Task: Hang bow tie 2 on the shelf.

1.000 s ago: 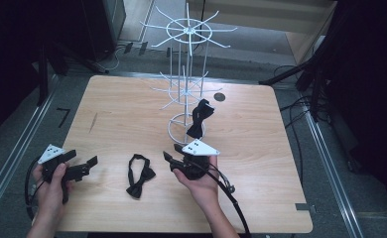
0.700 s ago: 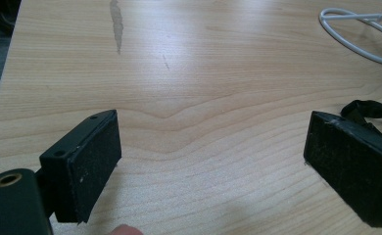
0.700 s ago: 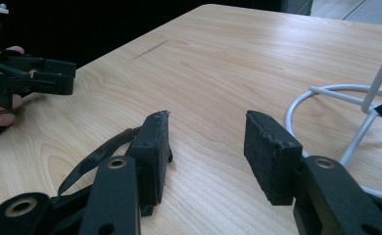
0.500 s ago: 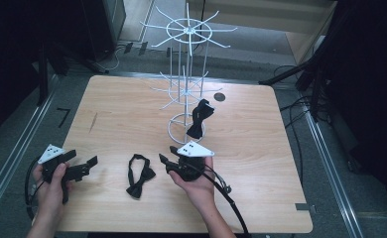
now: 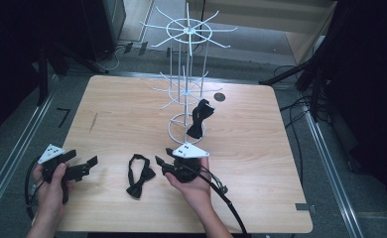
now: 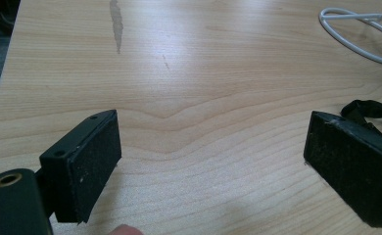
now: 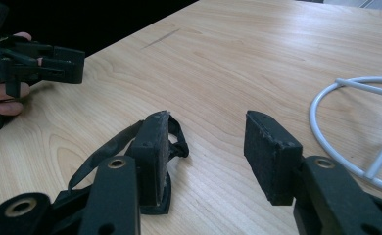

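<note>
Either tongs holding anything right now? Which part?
Nothing held. Left tongs and right tongs are both open with bare table between the pads; the bow tie lies loose on the table.

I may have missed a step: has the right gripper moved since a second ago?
Yes, slightly. The right gripper, jaws open and empty, has slid left from the white wire rack's base ring toward the bow tie on the table.
</note>
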